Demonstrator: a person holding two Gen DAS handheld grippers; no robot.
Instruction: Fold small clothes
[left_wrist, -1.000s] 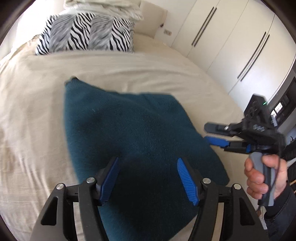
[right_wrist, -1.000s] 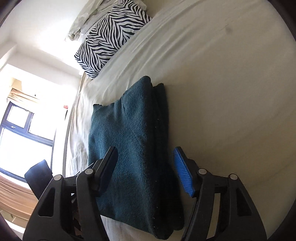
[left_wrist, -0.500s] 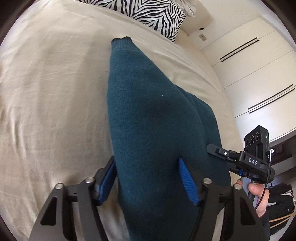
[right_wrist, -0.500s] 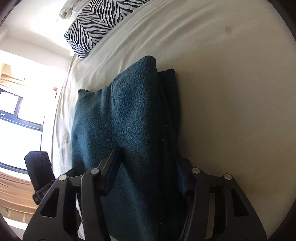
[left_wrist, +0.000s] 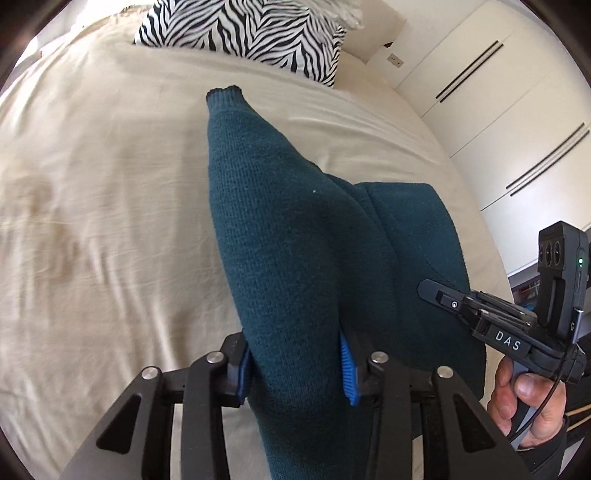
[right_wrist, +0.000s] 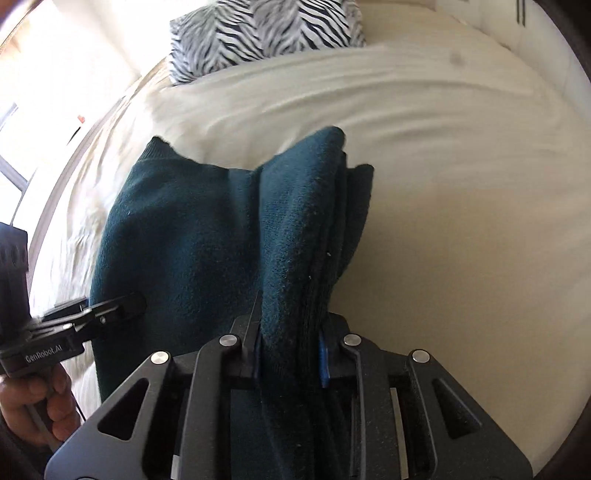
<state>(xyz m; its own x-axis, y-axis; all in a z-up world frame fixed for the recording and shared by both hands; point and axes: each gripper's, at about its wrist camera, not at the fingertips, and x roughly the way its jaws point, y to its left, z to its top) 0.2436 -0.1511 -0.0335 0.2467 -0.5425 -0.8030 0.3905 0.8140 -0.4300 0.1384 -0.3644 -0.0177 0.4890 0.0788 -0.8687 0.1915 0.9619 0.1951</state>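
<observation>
A dark teal knitted sweater (left_wrist: 288, 229) lies partly folded on a cream bed sheet (left_wrist: 92, 221). My left gripper (left_wrist: 295, 373) is closing its jaws, and its blue pads press on a raised ridge of the sweater that runs to a ribbed end (left_wrist: 223, 94). In the right wrist view the sweater (right_wrist: 192, 229) shows a stacked folded edge. My right gripper (right_wrist: 290, 354) is also closing its jaws, with the pads pinching that thick edge, lifted a little off the sheet. Each view shows the other gripper beside the cloth: the right gripper (left_wrist: 443, 295) and the left gripper (right_wrist: 122, 306).
A zebra-striped pillow (left_wrist: 251, 29) sits at the head of the bed. White wardrobe doors (left_wrist: 517, 110) stand along the right side. A bright window (right_wrist: 14, 147) is at the left. A person's hand (left_wrist: 524, 406) holds the right gripper's handle.
Both grippers went from open above the sweater to closed in on it. The right one gathered the folded edge and lifted it; the left one pinched up a ridge of cloth.
</observation>
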